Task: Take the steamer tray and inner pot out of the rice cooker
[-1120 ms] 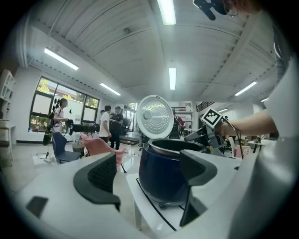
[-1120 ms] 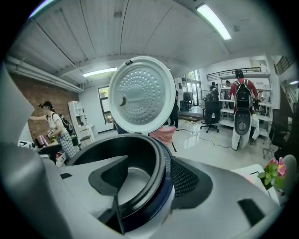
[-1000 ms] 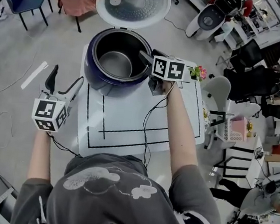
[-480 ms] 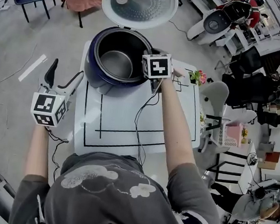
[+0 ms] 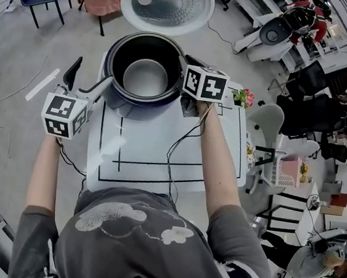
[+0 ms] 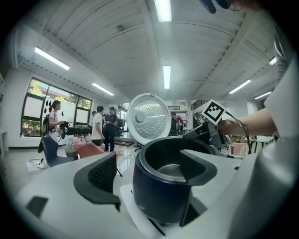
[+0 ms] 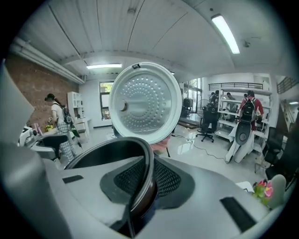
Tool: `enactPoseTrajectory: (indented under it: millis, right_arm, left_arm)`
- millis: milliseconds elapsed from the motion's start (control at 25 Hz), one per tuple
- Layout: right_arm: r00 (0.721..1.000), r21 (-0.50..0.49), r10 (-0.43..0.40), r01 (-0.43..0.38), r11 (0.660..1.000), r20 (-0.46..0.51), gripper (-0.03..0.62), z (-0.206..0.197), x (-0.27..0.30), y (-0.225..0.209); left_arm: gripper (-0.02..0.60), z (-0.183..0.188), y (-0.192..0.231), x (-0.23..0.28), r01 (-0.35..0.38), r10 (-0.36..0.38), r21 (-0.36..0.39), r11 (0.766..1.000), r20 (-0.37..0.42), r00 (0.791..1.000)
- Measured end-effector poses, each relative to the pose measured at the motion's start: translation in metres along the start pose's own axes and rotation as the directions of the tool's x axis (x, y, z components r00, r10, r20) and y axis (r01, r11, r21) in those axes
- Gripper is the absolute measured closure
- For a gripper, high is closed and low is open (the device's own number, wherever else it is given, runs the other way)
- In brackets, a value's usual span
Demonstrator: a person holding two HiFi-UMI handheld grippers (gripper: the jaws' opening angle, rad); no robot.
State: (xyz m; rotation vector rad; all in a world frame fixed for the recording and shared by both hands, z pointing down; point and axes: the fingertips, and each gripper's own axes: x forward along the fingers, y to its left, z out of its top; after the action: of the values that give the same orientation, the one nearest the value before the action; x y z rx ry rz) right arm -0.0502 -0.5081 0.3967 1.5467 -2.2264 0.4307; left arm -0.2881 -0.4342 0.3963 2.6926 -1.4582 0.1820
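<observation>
- As the right gripper (image 5: 182,63) reaches over the right side of the rice cooker (image 5: 116,102), its jaws have just been closing and now pinch the wall of the inner pot (image 5: 144,78), one pad inside and one outside.
- Seen along that gripper's own jaws, the pot's dark rim (image 7: 148,179) runs edge-on between the two ribbed pads. It is a bite on the lip, which suits drawing a thin-walled vessel straight up.
- The pot sits within the cooker with its shiny bottom bare. Whether it has begun to leave its seat cannot be told.
- Behind the cooker the lid (image 5: 167,4) stands swung fully back, so nothing hangs over the pot's way out.
- To the cooker's left, the left gripper (image 5: 88,80) hovers with its jaws spread wide and nothing between the pads, just apart from the blue body. Its own view frames the cooker squarely, so it is probably there to steady the housing or take the rim's other side.
- No steamer tray can be made out in the cooker or around it. Judging by that, the pot is the step in hand.
- The cooker stands at the far edge of a white mat (image 5: 161,140) ruled with black lines. The bare stretch in front of the cooker looks the likely place to set the pot down.
</observation>
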Motion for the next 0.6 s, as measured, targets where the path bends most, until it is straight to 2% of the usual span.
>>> enactPoseTrajectory:
  millis: [120,200,280,360,480,600]
  right_arm:
    - [1.000,-0.003,0.009,-0.009,1.000,0.027,0.516,0.003,-0.005,0.001]
    - [0.999,0.000,0.017,-0.017,1.000,0.035,0.516,0.005,-0.007,0.002]
    - [0.999,-0.002,0.025,-0.025,1.000,0.041,0.516,0.006,-0.009,0.003]
    - [0.998,-0.005,0.034,-0.033,0.999,0.046,0.516,0.008,-0.011,0.003]
    - [0.998,-0.003,0.048,-0.048,0.999,0.049,0.516,0.009,-0.010,0.004]
    - [0.997,0.001,0.058,-0.058,0.998,0.055,0.517,0.008,-0.010,0.003]
  left_arm:
    - [0.155,0.011,-0.004,0.038,0.071,-0.069,0.021,0.997,-0.068,0.995]
    - [0.155,0.011,-0.006,0.069,0.131,-0.125,0.031,0.991,-0.150,0.981]
    - [0.155,0.007,-0.011,0.099,0.199,-0.181,0.049,0.979,-0.248,0.952]
    - [0.155,0.002,-0.013,0.124,0.249,-0.203,0.093,0.964,-0.345,0.916]
    - [0.155,-0.016,-0.008,0.153,0.292,-0.178,0.175,0.940,-0.479,0.860]
    - [0.155,-0.030,-0.008,0.170,0.328,-0.169,0.198,0.924,-0.558,0.813]
